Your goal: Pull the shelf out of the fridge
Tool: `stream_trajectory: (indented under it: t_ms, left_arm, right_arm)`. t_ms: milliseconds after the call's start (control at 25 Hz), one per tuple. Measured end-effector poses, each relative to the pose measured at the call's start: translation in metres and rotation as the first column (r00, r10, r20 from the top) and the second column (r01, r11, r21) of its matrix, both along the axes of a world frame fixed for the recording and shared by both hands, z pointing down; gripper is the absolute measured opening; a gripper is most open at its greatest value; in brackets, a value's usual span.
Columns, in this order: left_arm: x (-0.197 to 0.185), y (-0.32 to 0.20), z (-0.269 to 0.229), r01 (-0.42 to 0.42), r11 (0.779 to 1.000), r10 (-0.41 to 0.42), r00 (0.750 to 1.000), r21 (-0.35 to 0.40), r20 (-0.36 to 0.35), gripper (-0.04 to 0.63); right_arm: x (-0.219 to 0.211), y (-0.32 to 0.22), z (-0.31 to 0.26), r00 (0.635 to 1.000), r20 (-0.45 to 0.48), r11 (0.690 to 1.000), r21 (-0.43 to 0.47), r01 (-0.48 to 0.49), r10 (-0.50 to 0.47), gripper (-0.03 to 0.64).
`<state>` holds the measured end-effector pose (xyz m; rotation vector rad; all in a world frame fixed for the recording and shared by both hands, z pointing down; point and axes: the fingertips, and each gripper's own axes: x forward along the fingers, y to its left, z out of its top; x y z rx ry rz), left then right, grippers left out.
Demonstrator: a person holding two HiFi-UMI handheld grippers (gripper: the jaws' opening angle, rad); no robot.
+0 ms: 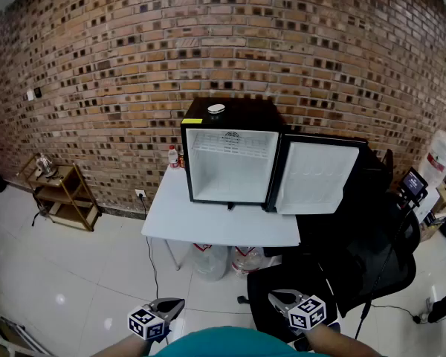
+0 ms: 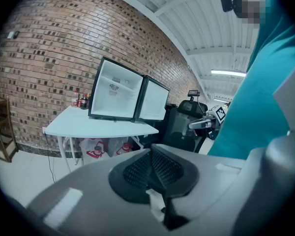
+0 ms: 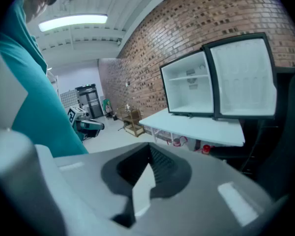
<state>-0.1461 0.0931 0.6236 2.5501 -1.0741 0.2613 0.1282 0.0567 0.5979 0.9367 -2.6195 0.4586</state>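
A black mini fridge [image 1: 230,162] stands on a white table [image 1: 208,225], its door [image 1: 316,175] swung open to the right. Inside, a thin white shelf [image 1: 230,153] spans the upper part; it also shows in the right gripper view as shelf [image 3: 189,77]. Both grippers hang low near my body, far from the fridge. My left gripper [image 1: 175,303] is shut with nothing in it, pads together [image 2: 151,149]. My right gripper [image 1: 275,296] is likewise shut and empty [image 3: 150,149].
A black office chair [image 1: 305,281] stands between me and the table's right end. Water jugs [image 1: 212,259] sit under the table. A wooden rack [image 1: 63,195] is at the left wall, small bottles [image 1: 175,157] beside the fridge, a tripod with a screen [image 1: 414,181] at right.
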Motion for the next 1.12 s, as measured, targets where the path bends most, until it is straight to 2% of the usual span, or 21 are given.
stream_trajectory:
  t_ms: [320, 560, 720, 1120]
  left_arm:
    - [0.033, -0.026, -0.024, 0.044, 0.997, -0.045, 0.999, 0.060, 0.023, 0.000]
    - [0.048, -0.047, -0.041, 0.074, 0.993, -0.075, 0.997, 0.089, 0.009, 0.000]
    - [0.037, -0.072, -0.050, 0.065, 0.992, -0.064, 0.998, 0.104, -0.013, 0.000]
    - [-0.022, -0.146, -0.046, -0.083, 0.995, 0.088, 0.993, 0.060, -0.076, 0.000]
  right_arm:
    - [0.036, -0.025, -0.022, 0.999, 0.018, 0.999, 0.042, 0.032, -0.033, 0.002]
    - [0.042, -0.048, -0.025, 0.997, 0.040, 0.997, 0.054, 0.060, -0.062, 0.002]
    - [0.024, -0.067, -0.022, 0.998, 0.042, 0.998, 0.040, 0.053, -0.055, 0.002]
    - [-0.049, -0.153, -0.033, 0.996, 0.039, 0.996, 0.045, -0.080, 0.078, 0.002]
